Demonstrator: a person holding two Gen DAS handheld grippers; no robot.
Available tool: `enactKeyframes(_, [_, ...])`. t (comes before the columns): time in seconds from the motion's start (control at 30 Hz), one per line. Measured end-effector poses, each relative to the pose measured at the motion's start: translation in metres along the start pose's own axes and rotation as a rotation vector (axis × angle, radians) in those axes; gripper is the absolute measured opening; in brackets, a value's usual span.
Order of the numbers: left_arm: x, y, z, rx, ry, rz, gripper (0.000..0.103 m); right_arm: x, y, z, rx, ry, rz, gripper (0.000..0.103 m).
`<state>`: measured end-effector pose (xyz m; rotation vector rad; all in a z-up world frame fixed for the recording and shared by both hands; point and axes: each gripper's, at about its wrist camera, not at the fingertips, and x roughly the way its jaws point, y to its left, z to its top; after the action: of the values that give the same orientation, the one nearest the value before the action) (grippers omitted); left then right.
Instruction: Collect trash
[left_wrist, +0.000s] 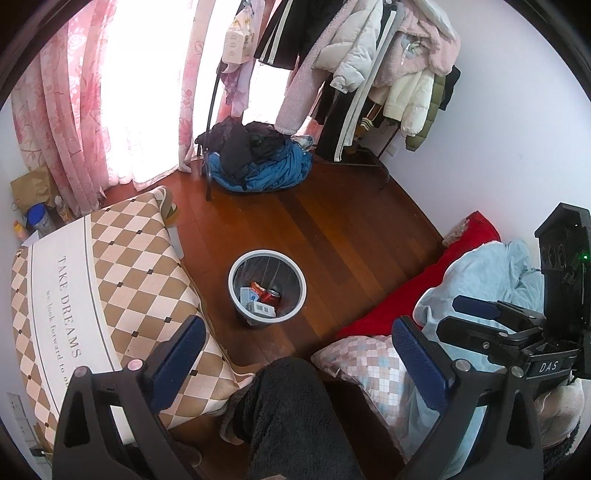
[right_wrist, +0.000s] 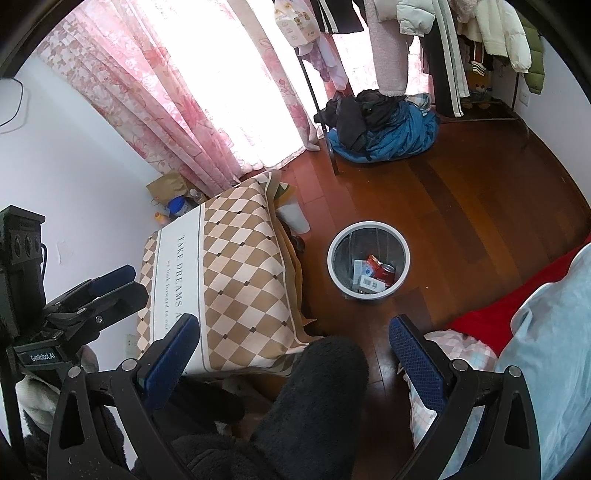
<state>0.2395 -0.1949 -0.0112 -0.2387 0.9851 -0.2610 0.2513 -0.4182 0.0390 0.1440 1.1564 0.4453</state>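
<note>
Left gripper (left_wrist: 299, 354): the two blue-padded fingers stand wide apart and hold nothing; it hangs in the air above the floor, pointing down toward the bin.
Right gripper (right_wrist: 293, 349): also spread wide, with nothing between the fingers; in the left wrist view it shows at the right edge, over the bed, seen from the side.
Bin (left_wrist: 236, 273): a round grey bin with a pale rim, upright on the wooden floor (left_wrist: 332, 229), between the table and the bed. A dark bag lines the inside.
Trash: it lies at the bottom of the bin, a red can (right_wrist: 386, 272), a white carton with a barcode (right_wrist: 371, 283) and some more paper packaging beside them. I cannot tell exactly how many pieces there are.
Table (left_wrist: 110, 266): covered with a brown and cream diamond cloth with the words "TAKE DREAMS"; it stands just left of the bin.
Bed (left_wrist: 476, 232): a red sheet, a light blue blanket (left_wrist: 491, 273) and a checked pillow (left_wrist: 365, 362) at the right.
Person: a knee (right_wrist: 325, 387) in dark fleecy cloth sits low in the middle of both views, between the fingers.
Behind: pink flowered curtains (left_wrist: 70, 122), a rack of hanging coats (left_wrist: 354, 51), and a pile of dark and blue clothes (left_wrist: 258, 158) on the floor under it.
</note>
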Motion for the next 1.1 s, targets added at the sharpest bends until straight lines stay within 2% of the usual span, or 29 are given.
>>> enactKeyframes(1.1, [-0.004, 0.001, -0.009, -0.006, -0.006, -0.002, 0.103, 0.004, 0.019, -0.001, -0.018, 0.002, -0.005, 0.103])
